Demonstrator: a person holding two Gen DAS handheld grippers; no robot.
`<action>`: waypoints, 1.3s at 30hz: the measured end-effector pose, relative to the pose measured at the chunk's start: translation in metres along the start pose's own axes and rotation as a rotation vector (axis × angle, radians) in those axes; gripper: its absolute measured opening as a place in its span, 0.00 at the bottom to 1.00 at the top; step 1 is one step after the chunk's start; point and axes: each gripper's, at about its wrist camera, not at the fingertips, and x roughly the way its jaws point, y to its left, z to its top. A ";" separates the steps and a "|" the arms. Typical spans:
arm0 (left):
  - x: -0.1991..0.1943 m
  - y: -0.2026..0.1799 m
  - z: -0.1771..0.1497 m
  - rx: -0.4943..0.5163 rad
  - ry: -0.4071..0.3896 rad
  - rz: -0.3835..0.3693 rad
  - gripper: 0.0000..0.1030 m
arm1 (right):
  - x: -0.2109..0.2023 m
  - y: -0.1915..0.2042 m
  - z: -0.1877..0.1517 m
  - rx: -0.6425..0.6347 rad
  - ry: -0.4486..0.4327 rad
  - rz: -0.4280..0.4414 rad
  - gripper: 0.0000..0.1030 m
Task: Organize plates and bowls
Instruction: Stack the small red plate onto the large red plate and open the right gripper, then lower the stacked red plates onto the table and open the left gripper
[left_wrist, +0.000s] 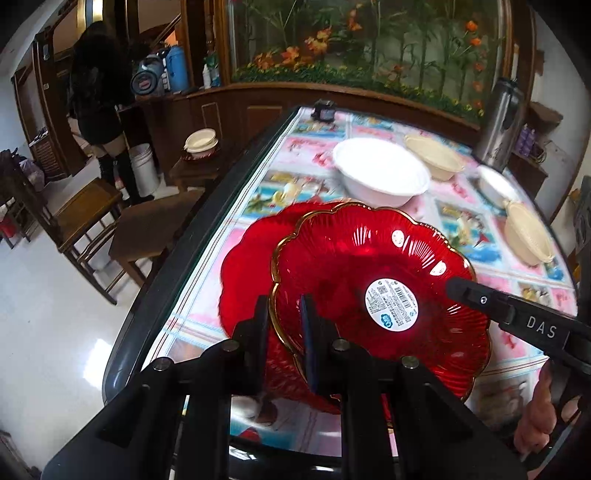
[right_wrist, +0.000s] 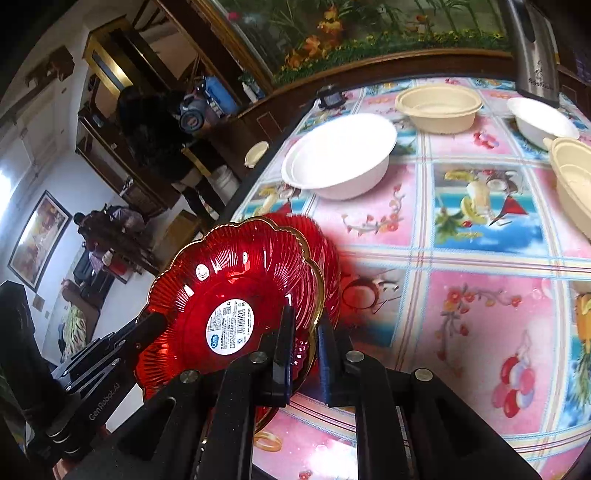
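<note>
A: Both the left gripper (left_wrist: 284, 328) and right gripper (right_wrist: 304, 332) clamp the red plate's (left_wrist: 380, 291) rim, held over a second red plate (left_wrist: 243, 266) near the table (right_wrist: 461, 266) edge.

B: Stacking looks barely begun; white bowls (right_wrist: 340, 158) and beige bowls (right_wrist: 437, 107) sit scattered, unsorted.

"DAS" in white on the right gripper (left_wrist: 476, 295) finger, right edge of left wrist view. "GenRobot.AI" along the left gripper (right_wrist: 147, 325) arm, near left in right wrist view. Round white sticker (left_wrist: 392, 303) w/ barcode on the red plate (left_wrist: 380, 280); its small print is unreadable. Steel flask (right_wrist: 537, 55), far right: lettering too blurred.
</note>
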 end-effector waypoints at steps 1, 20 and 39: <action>0.002 0.001 -0.002 -0.002 0.009 0.005 0.14 | 0.003 0.000 -0.001 -0.004 0.007 -0.002 0.11; 0.020 0.013 -0.008 -0.021 0.074 0.063 0.16 | 0.036 0.037 -0.005 -0.201 0.023 -0.158 0.17; -0.022 0.010 0.000 -0.004 -0.154 0.222 0.80 | -0.022 0.034 -0.002 -0.283 -0.250 -0.209 0.64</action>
